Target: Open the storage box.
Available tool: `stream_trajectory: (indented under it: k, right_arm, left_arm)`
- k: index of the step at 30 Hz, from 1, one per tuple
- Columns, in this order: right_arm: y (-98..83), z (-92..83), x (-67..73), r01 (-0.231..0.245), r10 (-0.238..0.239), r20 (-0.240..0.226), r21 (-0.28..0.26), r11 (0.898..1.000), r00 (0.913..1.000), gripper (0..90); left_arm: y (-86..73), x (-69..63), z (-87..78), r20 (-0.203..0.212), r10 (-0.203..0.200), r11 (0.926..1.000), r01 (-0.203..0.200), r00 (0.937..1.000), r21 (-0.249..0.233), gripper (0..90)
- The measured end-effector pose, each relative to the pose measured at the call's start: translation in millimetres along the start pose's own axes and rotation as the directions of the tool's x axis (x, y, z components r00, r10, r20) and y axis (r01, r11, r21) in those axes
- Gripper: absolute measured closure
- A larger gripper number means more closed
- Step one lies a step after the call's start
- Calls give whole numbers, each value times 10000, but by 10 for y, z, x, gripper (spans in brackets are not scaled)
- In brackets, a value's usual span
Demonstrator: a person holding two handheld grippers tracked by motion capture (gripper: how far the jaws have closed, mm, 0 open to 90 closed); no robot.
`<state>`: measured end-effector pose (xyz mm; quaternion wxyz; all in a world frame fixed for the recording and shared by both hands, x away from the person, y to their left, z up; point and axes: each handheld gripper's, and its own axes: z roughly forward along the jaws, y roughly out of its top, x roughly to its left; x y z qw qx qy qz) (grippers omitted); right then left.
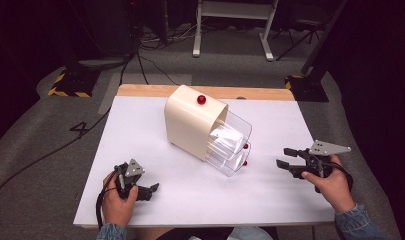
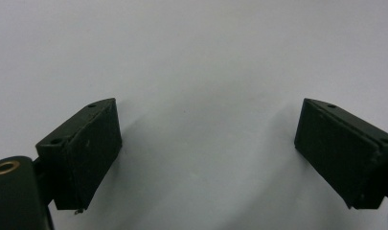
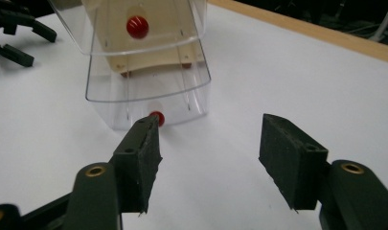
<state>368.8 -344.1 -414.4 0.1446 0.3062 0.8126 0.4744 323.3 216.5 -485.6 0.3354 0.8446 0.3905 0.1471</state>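
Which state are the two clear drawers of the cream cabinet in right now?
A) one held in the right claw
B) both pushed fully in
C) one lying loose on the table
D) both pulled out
D: both clear drawers stick well out of the cream cabinet, and the right claw is open and empty in front of them.

a lab-like studio: dark curtains (image 1: 375, 60), grey carpet (image 1: 40, 125), floor cables (image 1: 155, 60), hazard-taped stand bases (image 1: 70, 82)
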Motion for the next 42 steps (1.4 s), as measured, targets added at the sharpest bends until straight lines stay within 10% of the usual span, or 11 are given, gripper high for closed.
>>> stream_trajectory:
  k: [21, 24, 42]
  right_arm:
    - [-536, 128, -70, 342, -375, 132, 1971, 9798, 9992, 316]
    - [-619, 180, -65, 568, -627, 140, 2644, 9627, 9979, 212]
    - [-683, 163, -59, 650, -707, 194, 2125, 9750, 9973, 208]
  left_arm:
    - [-1, -2, 2, 9, -14, 10000, 14, 10000, -21, 92]
    - [0, -3, 0, -5, 5, 10000, -5, 10000, 0, 92]
    - [5, -8, 0, -30, -4, 10000, 4, 10000, 21, 92]
